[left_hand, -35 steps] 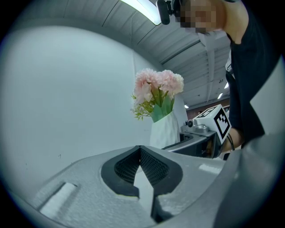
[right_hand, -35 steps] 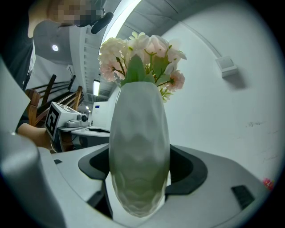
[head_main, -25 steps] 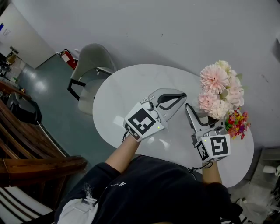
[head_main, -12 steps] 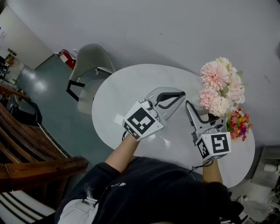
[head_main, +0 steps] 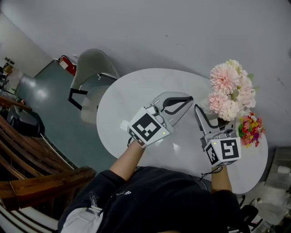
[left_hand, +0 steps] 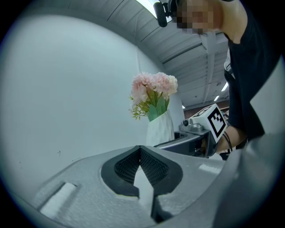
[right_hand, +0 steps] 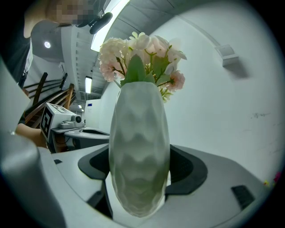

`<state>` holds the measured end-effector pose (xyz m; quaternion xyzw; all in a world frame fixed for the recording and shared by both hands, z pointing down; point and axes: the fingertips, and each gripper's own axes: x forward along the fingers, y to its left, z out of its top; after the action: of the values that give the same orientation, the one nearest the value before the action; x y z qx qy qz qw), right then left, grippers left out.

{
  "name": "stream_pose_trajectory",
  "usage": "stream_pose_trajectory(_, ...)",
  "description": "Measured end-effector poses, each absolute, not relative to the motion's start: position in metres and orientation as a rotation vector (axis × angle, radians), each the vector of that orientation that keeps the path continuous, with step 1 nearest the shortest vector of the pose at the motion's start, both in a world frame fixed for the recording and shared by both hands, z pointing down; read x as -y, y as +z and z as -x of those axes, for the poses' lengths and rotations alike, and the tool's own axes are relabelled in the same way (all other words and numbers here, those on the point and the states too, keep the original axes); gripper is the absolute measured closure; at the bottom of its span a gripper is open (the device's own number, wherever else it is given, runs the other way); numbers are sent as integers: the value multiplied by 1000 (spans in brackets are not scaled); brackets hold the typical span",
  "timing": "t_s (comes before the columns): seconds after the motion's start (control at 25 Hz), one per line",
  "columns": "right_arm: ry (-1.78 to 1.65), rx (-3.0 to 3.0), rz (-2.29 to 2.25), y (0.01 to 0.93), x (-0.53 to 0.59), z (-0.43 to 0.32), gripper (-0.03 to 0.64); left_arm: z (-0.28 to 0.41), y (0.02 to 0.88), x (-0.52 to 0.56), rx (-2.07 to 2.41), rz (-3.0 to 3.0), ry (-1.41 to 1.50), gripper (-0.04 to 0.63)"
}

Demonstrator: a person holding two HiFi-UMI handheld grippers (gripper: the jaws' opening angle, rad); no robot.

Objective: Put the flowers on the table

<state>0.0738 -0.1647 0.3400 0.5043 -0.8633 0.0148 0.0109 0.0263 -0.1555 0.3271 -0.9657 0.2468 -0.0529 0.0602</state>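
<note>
Pink flowers (head_main: 229, 93) in white vase (right_hand: 139, 151), upright over the counter's (head_main: 136, 95) right side, clamped by right hand-held gripper (head_main: 210, 119); left hand-held gripper (head_main: 182, 101) mid-counter, jaws together, empty; probably the set-down step, so seat the base, then release.

grey shell chair (head_main: 93, 68), black legs, 10 o'clock, upright on floor. red fire ext. (head_main: 68, 66), 10 o'clock, just left of chair, by wall. dark wooden slatted furniture (head_main: 41, 175), 8 o'clock, several pcs, kind unclear. black item (head_main: 22, 123), 9 o'clock, on floor, type n/k. teal-grey floor (head_main: 54, 113), glossy, 9 o'clock. pale grey wall (head_main: 159, 27), 12 o'clock. small multicolour posy (head_main: 251, 129), 3 o'clock. ceiling strip light (right_hand: 118, 8), lit, 11 o'clock in right gripper view. small white wall box (right_hand: 226, 52), 2 o'clock, same view.
</note>
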Motion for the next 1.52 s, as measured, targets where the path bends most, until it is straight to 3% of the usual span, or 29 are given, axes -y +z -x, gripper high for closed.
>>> stream_pose_trajectory(1.52, 33, 2713, -1533, 346, 167, -77, 245, -37, 348, 154, -779, 2949, -224, 598)
